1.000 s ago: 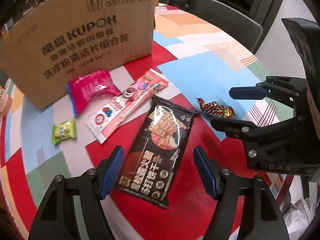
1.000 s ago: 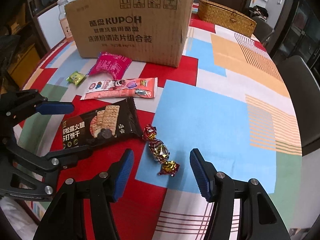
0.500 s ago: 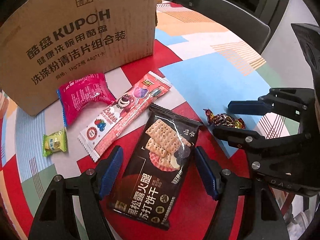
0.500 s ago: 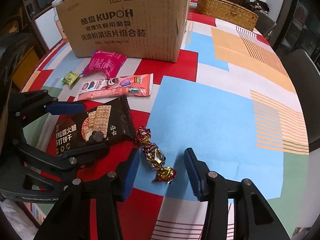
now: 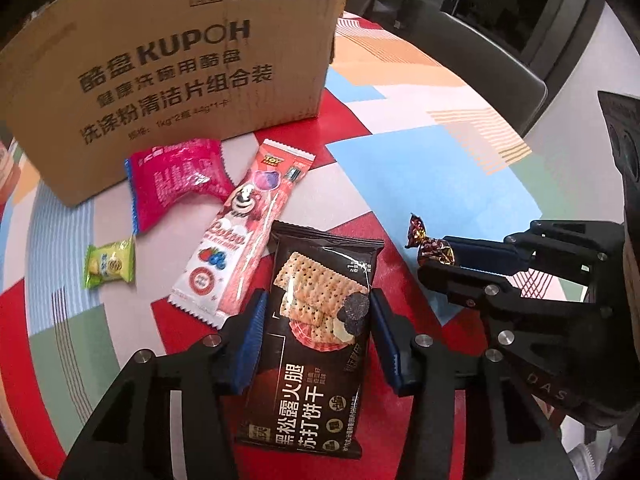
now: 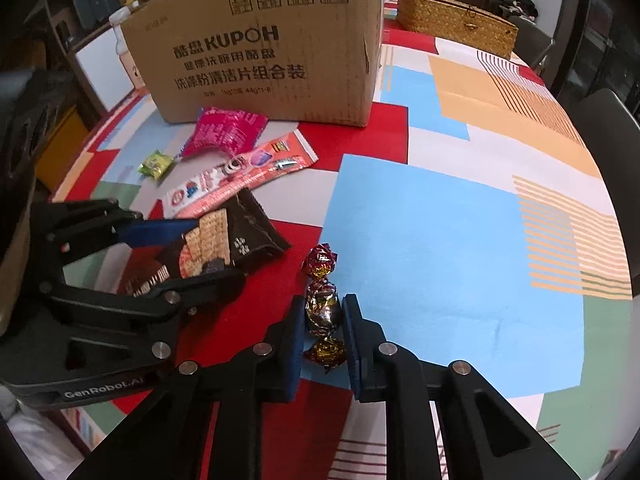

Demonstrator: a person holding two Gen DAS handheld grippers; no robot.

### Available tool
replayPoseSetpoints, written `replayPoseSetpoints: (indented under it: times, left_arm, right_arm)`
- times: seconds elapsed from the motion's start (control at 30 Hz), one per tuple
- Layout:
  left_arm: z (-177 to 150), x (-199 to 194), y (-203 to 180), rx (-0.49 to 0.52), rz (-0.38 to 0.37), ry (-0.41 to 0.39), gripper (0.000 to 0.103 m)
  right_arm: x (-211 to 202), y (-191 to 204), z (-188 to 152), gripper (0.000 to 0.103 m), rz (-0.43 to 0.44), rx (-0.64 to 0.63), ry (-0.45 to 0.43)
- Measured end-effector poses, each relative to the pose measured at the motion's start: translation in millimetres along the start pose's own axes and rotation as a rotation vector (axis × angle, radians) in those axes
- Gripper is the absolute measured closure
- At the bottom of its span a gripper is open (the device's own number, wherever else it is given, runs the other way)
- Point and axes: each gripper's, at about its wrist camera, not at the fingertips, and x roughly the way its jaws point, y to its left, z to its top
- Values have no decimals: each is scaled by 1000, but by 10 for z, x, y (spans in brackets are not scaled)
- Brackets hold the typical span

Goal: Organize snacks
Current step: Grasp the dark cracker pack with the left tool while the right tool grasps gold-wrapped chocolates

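Observation:
A black cracker packet (image 5: 320, 360) lies on the patchwork tablecloth. My left gripper (image 5: 318, 304) straddles it, jaws closing, with the blue pads (image 5: 252, 324) pressing its two long edges. In the right wrist view the packet (image 6: 248, 236) bows upward between the left gripper's (image 6: 218, 250) fingers. A foil-wrapped candy (image 6: 322, 308) with twisted red and gold ends sits between the pads of my right gripper (image 6: 322, 320), which is shut on its middle. In the left wrist view one twisted end of the candy (image 5: 418, 232) sticks out past the right gripper (image 5: 436, 256).
A large cardboard box (image 5: 180, 60) stands behind the snacks. In front of it lie a pink packet (image 5: 180, 180), a long pink wafer bar (image 5: 248, 224) and a small green candy (image 5: 108, 266). A wicker basket (image 6: 452, 24) sits at the far edge; a dark chair (image 6: 608, 128) stands to the right.
Both pairs of jaws have narrowed: the left onto the cracker packet's edges, the right onto the foil candy. The packet's far end now bows up.

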Motion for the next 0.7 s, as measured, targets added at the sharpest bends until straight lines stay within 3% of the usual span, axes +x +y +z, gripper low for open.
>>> replayPoseSetpoints:
  times: [0.7]
  left_arm:
    - [-14,-810,260,-96,-11,-211,55]
  right_arm:
    - [-510,300,230,84,17,-7,-170]
